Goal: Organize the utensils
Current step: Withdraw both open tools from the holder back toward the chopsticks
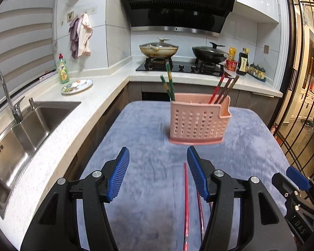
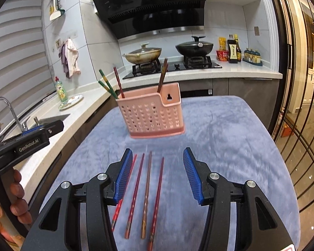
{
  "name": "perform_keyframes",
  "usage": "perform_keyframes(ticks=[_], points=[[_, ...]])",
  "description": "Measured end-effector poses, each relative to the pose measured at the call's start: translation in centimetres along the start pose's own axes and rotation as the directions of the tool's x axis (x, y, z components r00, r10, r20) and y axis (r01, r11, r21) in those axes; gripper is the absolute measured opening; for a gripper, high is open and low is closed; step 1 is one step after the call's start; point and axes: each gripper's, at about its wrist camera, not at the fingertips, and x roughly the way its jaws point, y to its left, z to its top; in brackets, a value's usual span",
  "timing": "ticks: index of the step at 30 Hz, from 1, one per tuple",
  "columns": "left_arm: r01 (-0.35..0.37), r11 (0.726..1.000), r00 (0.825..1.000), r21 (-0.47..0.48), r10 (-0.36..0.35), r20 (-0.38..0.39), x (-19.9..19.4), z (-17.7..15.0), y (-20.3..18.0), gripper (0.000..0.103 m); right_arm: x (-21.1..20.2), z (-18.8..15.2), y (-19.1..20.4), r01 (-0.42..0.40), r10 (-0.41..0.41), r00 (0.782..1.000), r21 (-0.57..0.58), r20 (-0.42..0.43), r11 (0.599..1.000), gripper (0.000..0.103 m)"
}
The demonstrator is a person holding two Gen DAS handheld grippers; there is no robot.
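Note:
A pink perforated utensil holder (image 1: 197, 121) (image 2: 155, 115) stands on the blue-grey cloth (image 1: 146, 138) (image 2: 219, 138). Green chopsticks (image 1: 168, 83) (image 2: 106, 84) and red-brown chopsticks (image 1: 224, 89) (image 2: 162, 75) stand in it. Several loose chopsticks (image 2: 145, 194) lie flat on the cloth below my right gripper (image 2: 157, 175), which is open and empty above them. My left gripper (image 1: 158, 173) is open and empty; a red chopstick (image 1: 186, 205) lies just inside its right finger. The right gripper (image 1: 297, 179) shows at the left wrist view's right edge, and the left gripper (image 2: 31, 140) at the right wrist view's left.
A steel sink (image 1: 21, 129) and faucet (image 1: 4, 87) lie left along the white counter (image 1: 90, 108). A green soap bottle (image 1: 63, 69), a plate (image 1: 77, 86), two lidded pans (image 1: 158, 49) on the stove, and sauce bottles (image 1: 242, 61) stand behind. A glass door (image 2: 299, 104) is on the right.

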Motion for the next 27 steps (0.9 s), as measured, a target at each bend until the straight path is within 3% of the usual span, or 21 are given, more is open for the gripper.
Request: perform_keyframes(ticks=[15, 27], points=[[-0.022, 0.999, 0.992, 0.030, 0.025, -0.127, 1.3, -5.9, 0.4, 0.054, 2.2, -6.5, 0.2, 0.014, -0.014, 0.988, 0.000, -0.153, 1.000, 0.049], [-0.023, 0.999, 0.981, 0.039, 0.030, -0.194, 2.7, -8.3, 0.5, 0.054, 3.8, -8.2, 0.1, 0.028, -0.027, 0.980, 0.003, -0.198, 1.000, 0.049]])
